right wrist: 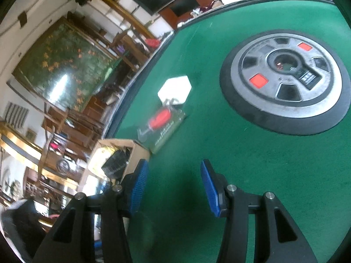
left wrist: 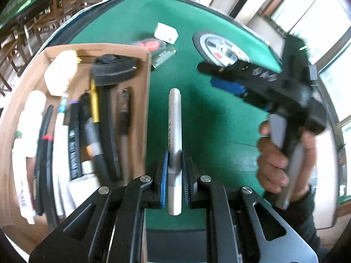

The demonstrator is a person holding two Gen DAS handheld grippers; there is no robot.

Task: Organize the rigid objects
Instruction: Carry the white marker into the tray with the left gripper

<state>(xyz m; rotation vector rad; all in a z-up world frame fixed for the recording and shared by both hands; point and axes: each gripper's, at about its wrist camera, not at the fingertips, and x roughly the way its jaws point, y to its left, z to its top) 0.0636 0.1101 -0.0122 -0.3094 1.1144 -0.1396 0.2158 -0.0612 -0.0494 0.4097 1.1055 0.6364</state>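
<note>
You're gripping a silver marker (left wrist: 174, 135) w/ the left gripper (left wrist: 174, 171), pads clenched on the lower part of its barrel, cap end pointing up toward frame centre. It's hanging over the green felt table (left wrist: 219, 114), just right of the cardboard box (left wrist: 147, 100) wall. So you're mid-carry: marker picked, not yet dropped in.

The box, filling the left of the left wrist view, is already holding pens, tubes, a black brush-like tool and a pale lump; things are blurred, so I can't tell exact slots.

Your right gripper (right wrist: 173, 186) is standing released, nothing between the blue pads, hovering low over bare felt at bottom centre of the right wrist view. It also shows in the left wrist view, at the right of frame, w/ your hand (left wrist: 276, 153) on its handle.

Still out on the felt: a packaged red item (right wrist: 162, 120), a white hexagonal piece (right wrist: 174, 87), a round wheel-like disc (right wrist: 283, 81).

Next, probably: swing the marker left over the box wall, line it up parallel w/ the other pens, lower, then let go. Watch the wall edge; the tip could catch it.
</note>
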